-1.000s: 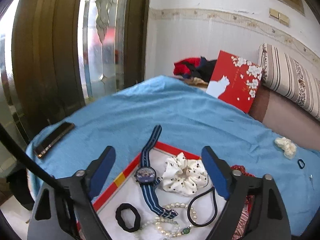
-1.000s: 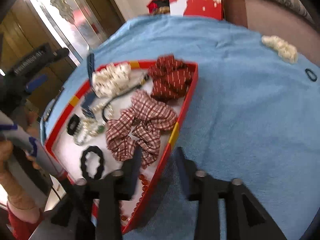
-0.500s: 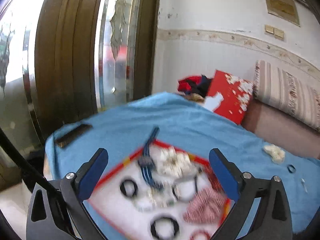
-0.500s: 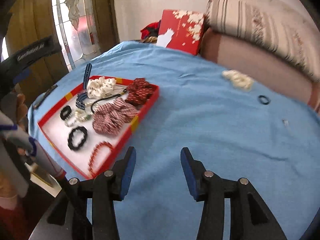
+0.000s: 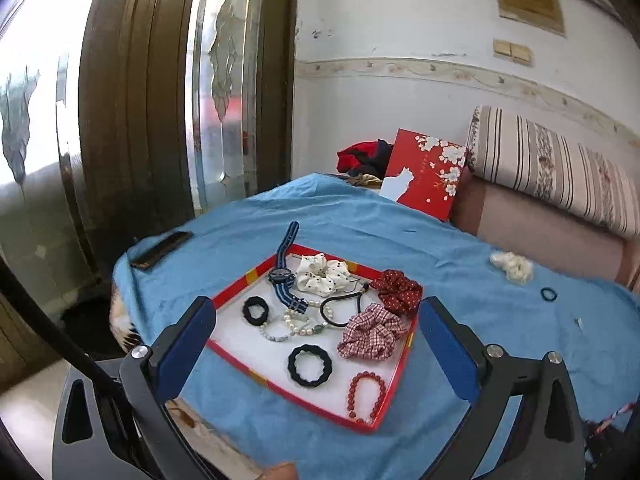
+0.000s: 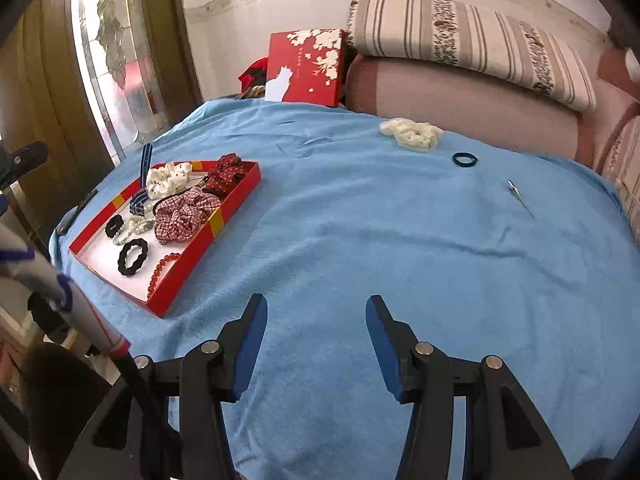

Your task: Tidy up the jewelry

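A shallow red tray [image 5: 394, 376] with a white floor lies near the left edge of the blue cloth [image 6: 360, 220], one corner close to the cloth's near hem. Inside it: a white dotted scrunchie [image 5: 322, 278], a dark red dotted scrunchie [image 5: 398, 290], a red checked scrunchie [image 5: 372, 334], a blue striped watch [image 5: 282, 276] whose strap overhangs the far rim, two black hair ties [image 5: 310, 364], a thin black elastic loop [image 5: 340, 308], pearl bracelets [image 5: 294, 322] and a red bead bracelet [image 5: 366, 396]. The left gripper [image 5: 316, 320] hovers above the tray, jaws spread wide and empty. The right gripper [image 6: 316, 316] hangs over bare cloth to the tray's right, jaws parted and empty, opening slightly. Still outside the tray, well apart across open cloth toward the far right edge, lie a cream scrunchie [image 6: 412, 134], a small dark hair tie [image 6: 465, 159] and a thin metal pin [image 6: 520, 196]. A dark flat object [image 5: 160, 250] sits at the cloth's left edge. A red floral box [image 6: 306, 68] leans at the far edge beside a striped cushion [image 6: 472, 40].
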A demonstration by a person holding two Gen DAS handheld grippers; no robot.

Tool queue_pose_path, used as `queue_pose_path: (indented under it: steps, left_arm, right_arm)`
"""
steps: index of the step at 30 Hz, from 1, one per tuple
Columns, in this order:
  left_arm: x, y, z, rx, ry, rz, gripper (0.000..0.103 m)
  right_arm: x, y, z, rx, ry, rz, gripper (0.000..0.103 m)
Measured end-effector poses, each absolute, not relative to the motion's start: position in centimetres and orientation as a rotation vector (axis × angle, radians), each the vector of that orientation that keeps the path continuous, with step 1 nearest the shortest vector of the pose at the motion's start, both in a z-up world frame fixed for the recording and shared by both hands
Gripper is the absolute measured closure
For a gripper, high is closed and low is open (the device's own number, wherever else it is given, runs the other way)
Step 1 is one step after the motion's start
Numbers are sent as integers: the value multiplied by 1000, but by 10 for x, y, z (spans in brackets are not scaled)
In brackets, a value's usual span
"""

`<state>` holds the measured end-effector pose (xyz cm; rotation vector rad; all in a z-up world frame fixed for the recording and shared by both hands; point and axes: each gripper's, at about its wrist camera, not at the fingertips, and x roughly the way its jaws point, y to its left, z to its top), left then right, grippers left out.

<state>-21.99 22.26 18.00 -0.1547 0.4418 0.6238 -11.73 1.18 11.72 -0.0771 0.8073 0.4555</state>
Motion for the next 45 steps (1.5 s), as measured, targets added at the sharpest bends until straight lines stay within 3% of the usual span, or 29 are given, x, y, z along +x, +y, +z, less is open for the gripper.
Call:
queue_pose_path:
  steps: [16, 45]
  left_arm:
    - [-220, 190, 158, -163, 589, 500, 0]
    - [-212, 244, 99, -313, 786, 498, 0]
  right_arm:
    - [-130, 7, 115, -144, 788, 421, 44]
    - [-140, 60, 93, -299, 848, 412, 40]
